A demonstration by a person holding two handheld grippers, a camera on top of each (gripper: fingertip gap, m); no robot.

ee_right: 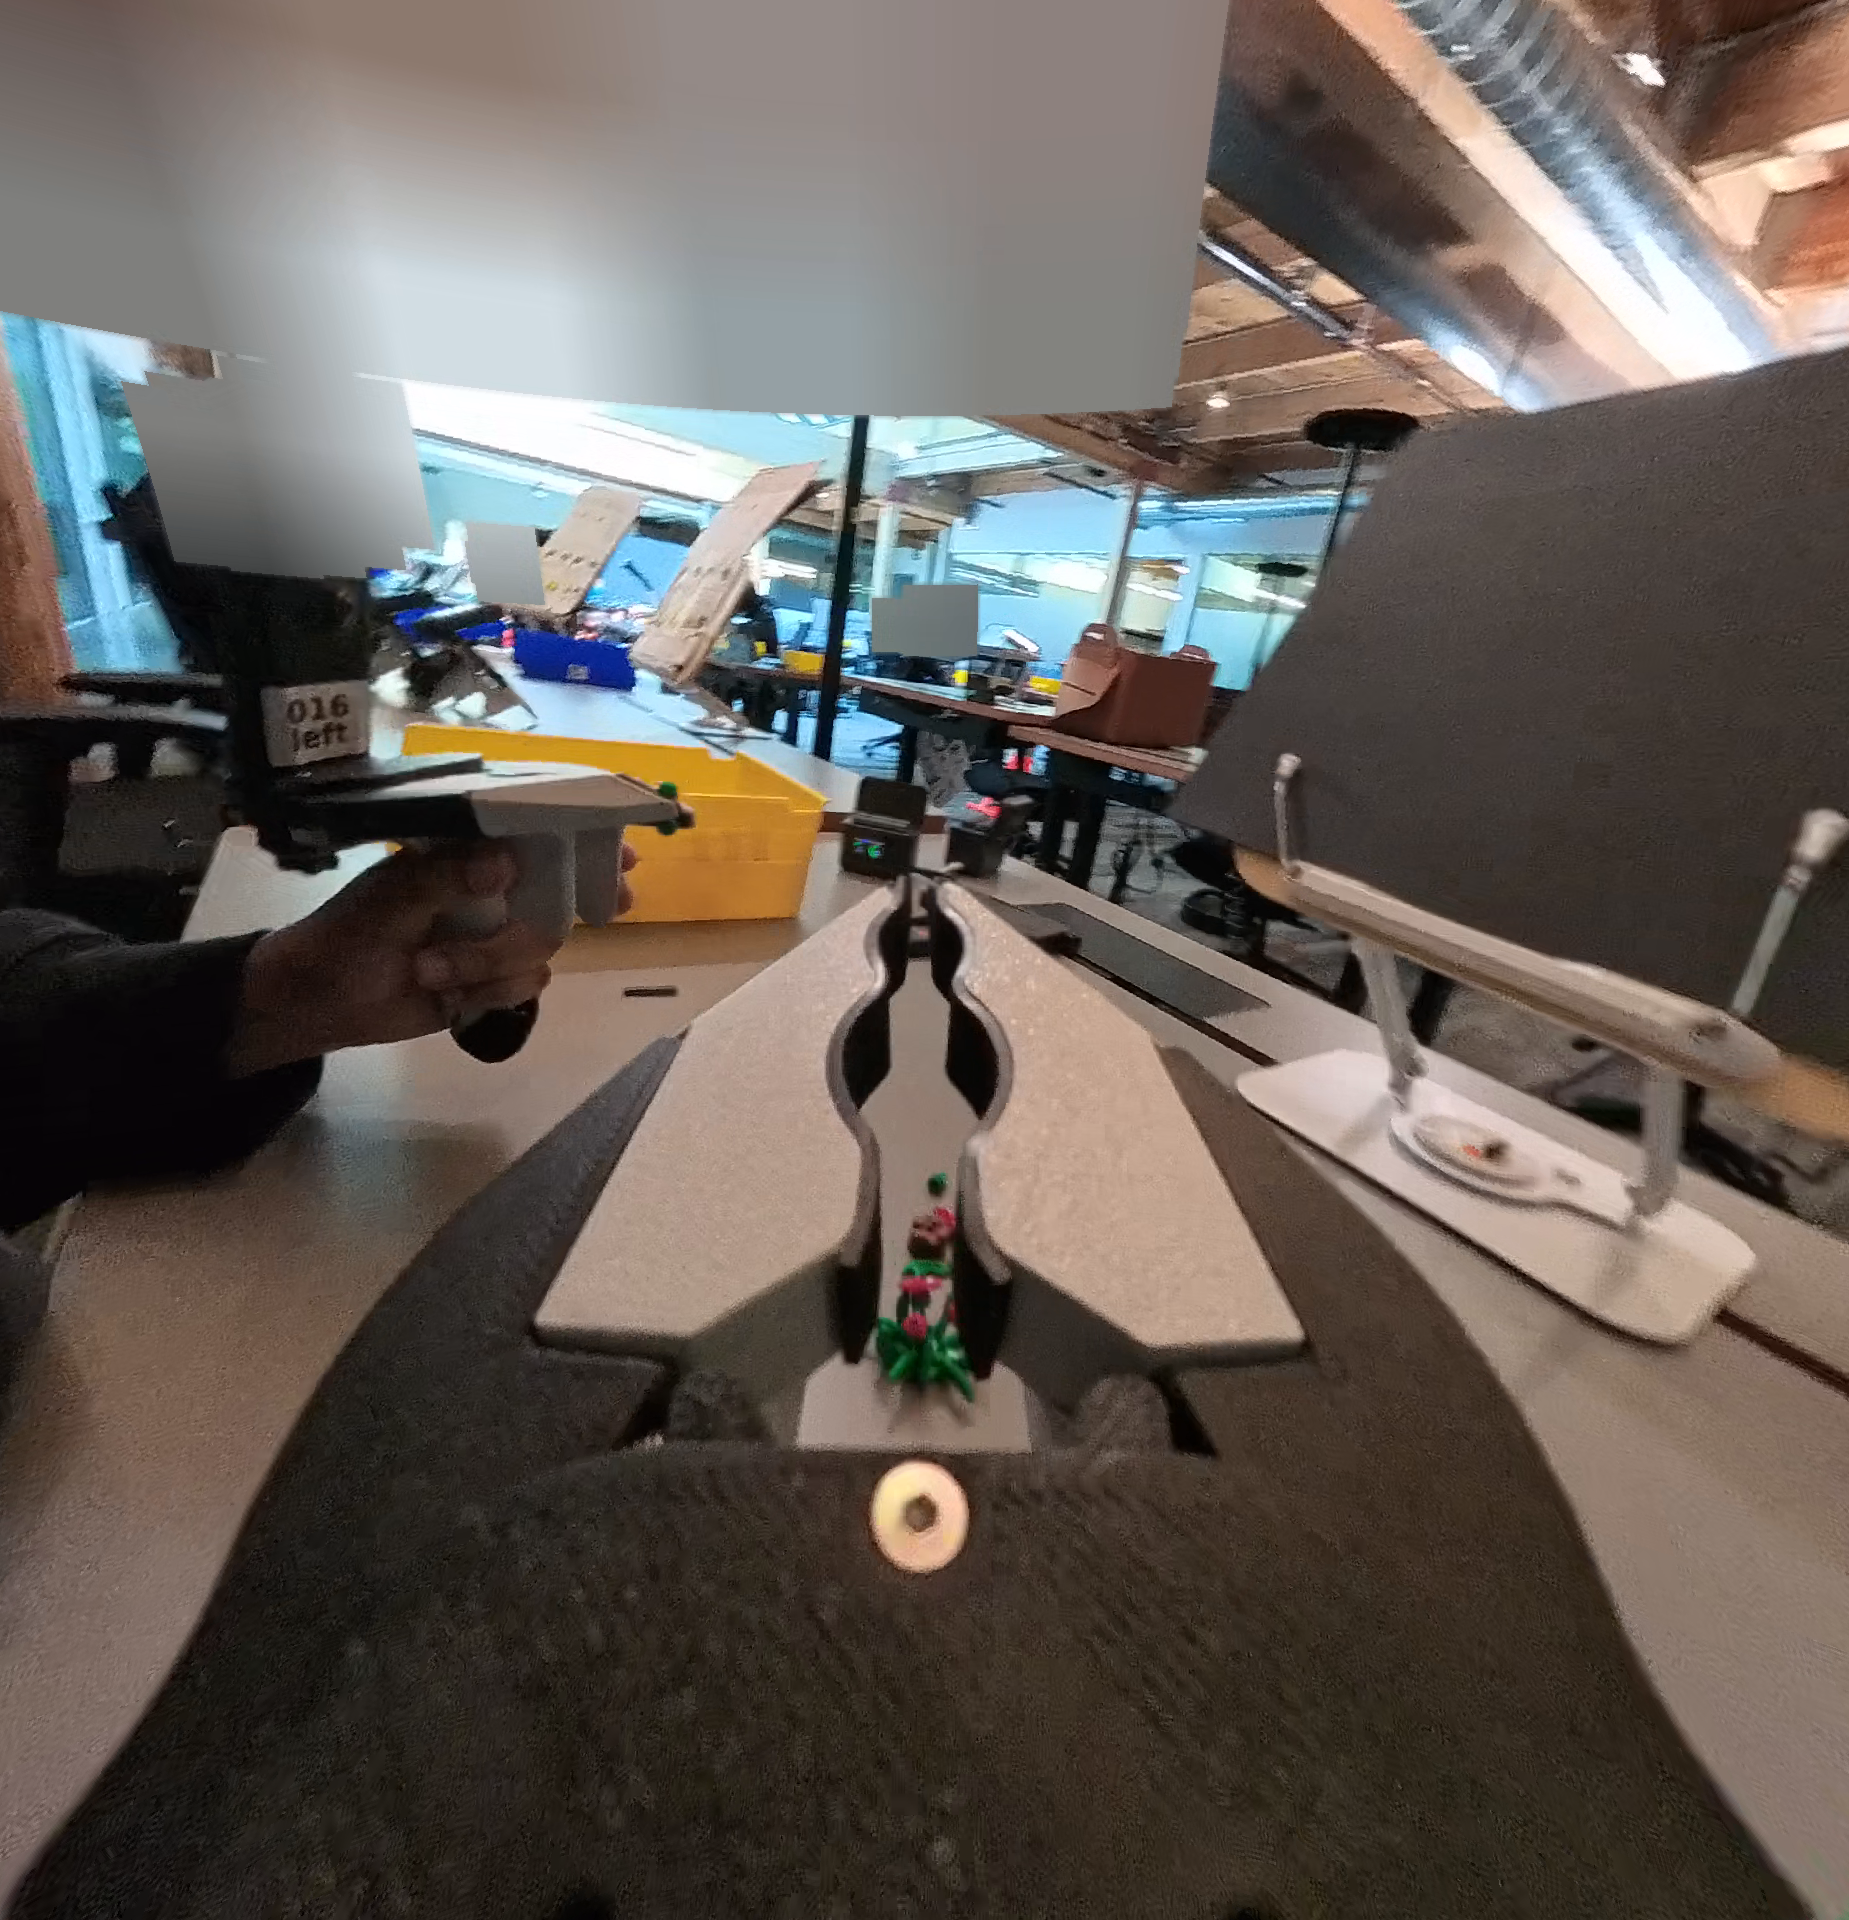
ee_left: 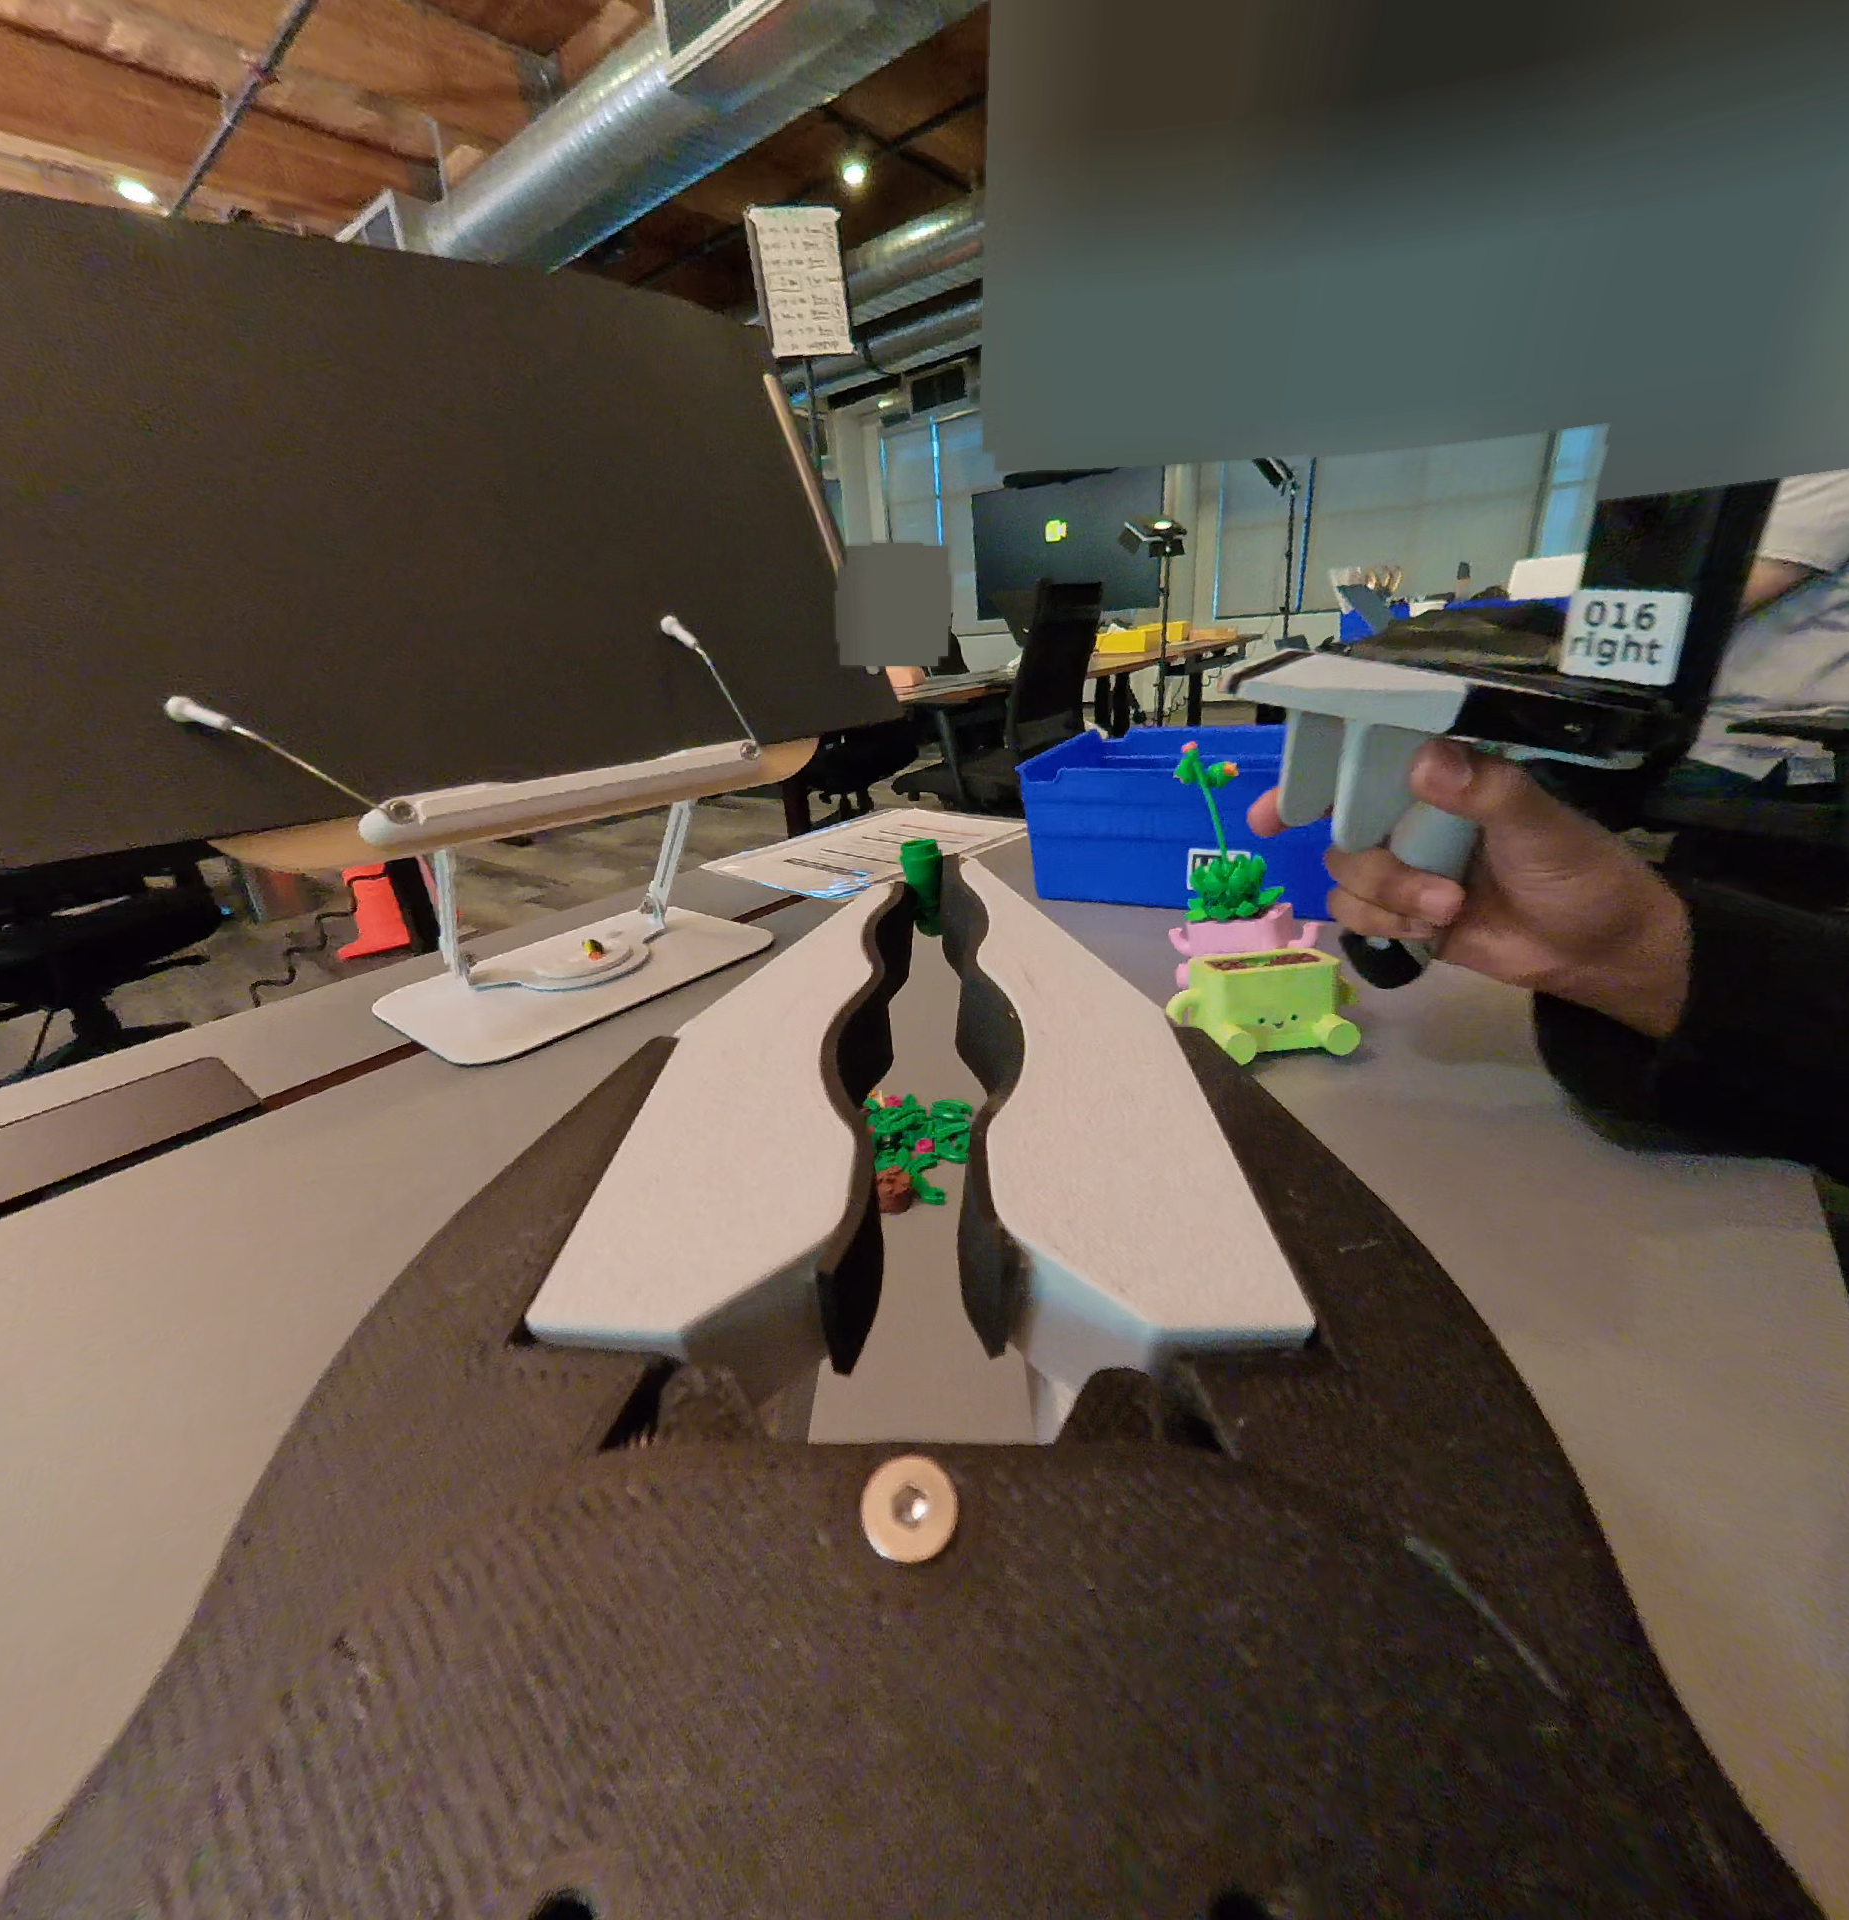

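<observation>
**Two hand-held grippers over a grey worktop with small plant toys**

In the left wrist view a black board (ee_left: 359,499) on a white stand (ee_left: 577,977) fills the upper left and hides the room behind it. At frame centre the left gripper (ee_left: 928,883) has its fingers nearly together at the tips, pinching a small green piece (ee_left: 922,871); most of that piece is hidden by the fingers. Lower, seen through the gap, a loose heap of green leaves (ee_left: 915,1138) with pink and brown bits lies on the worktop (ee_left: 224,1299). To the right stand a pink pot (ee_left: 1247,930) holding a green plant with a tall stem, and touching it in front a lime-green pot (ee_left: 1268,997) with brown filling. Behind them is a blue bin (ee_left: 1107,821); its contents cannot be seen.

In the right wrist view, blurred, a yellow bin (ee_right: 712,831) sits at middle left. The right gripper (ee_right: 918,899) shows its fingers close together at the tips, and whether they hold anything cannot be told.
</observation>
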